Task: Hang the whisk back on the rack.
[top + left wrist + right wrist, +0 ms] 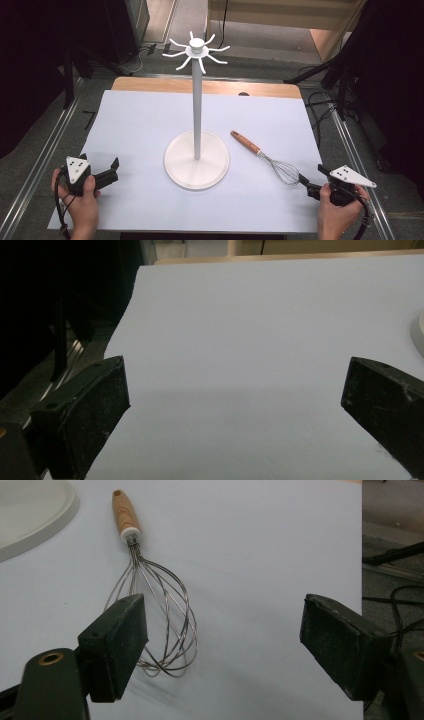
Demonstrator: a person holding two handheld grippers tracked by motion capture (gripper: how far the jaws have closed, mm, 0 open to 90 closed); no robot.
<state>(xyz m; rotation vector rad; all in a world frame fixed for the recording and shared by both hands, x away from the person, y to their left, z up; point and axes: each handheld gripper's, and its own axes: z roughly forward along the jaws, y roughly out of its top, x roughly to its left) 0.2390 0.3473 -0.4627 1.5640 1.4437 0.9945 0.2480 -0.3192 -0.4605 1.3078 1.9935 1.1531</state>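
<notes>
Jaws spread wide and gripping nothing, the right gripper (306,186) hangs at the wire end of a whisk (265,158), apparently lining up a pick. The whisk lies flat on the white sheet (140,125), at four o'clock from the hook stand (197,159), wooden handle toward eleven. The left gripper (111,169), equally open and empty, waits at eight o'clock.

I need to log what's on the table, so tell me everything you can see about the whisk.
The whisk is a balloon type with a light brown wooden handle, a pale collar at its neck and thin silvery wire loops. It lies flat on the pale blue table cover, handle pointing away from the person toward the white stand, loops nearest the right gripper. That gripper's open jaws sit beside the loops, gripping nothing. Otherwise, it touches just the cover.
</notes>
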